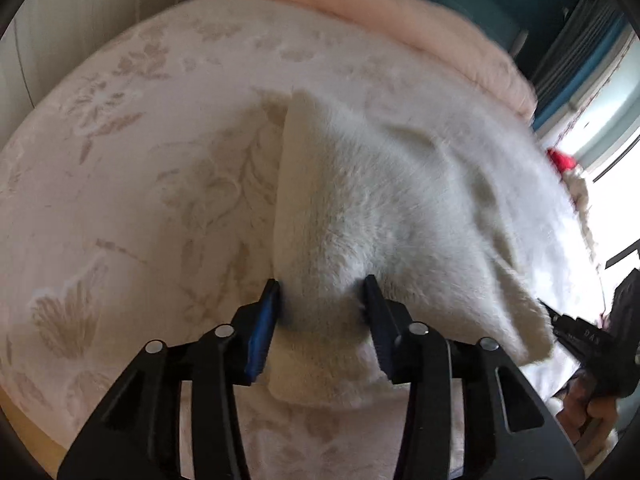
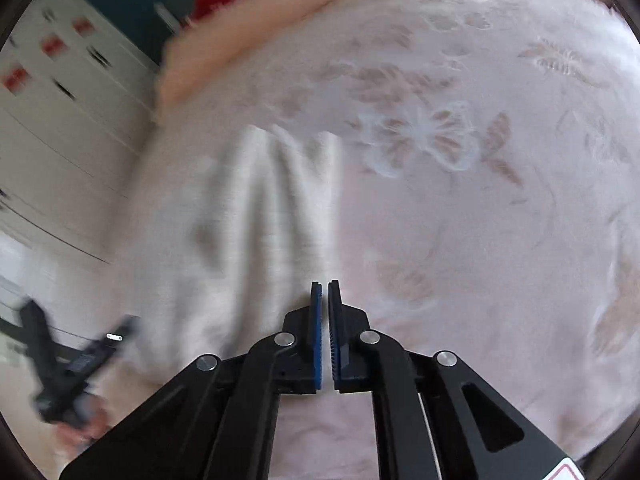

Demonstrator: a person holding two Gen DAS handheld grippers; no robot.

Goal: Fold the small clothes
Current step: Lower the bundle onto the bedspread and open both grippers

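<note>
2 grippers work a small white fleecy garment (image 1: 384,200) on a bed with a pale floral bedspread (image 1: 140,160), the garment lying toward the bed's near edge, well short of the pink blanket (image 1: 400,12) bunched along the far edge.

The left gripper (image 1: 322,296) has its fingers about halfway apart with a thick bunched fold of the garment between them; both pads press into the fleece, so it reads as a grip on the near left corner.

The right gripper (image 2: 325,292) has its fingers drawn almost together, only a thin slit between the blue pads. In its own blurred view the tips sit at the garment's right-hand edge, and whether any cloth is caught in that slit cannot be told. The left wrist view shows the right gripper at the garment's near right corner, held by a hand (image 1: 592,408), but the contact there is hidden too.

Risks from here, as a judgement: if the right pads closed on nothing, only 1 corner would lift and the garment would swing and twist instead of folding flat. The left grip holds a wad, not a single edge, so the fold line could come out crooked or doubled. Fleece is slippery and springy; a quick pull may let it slide from the pads. Either gripper could also pinch the bedspread beneath and drag it.
</note>
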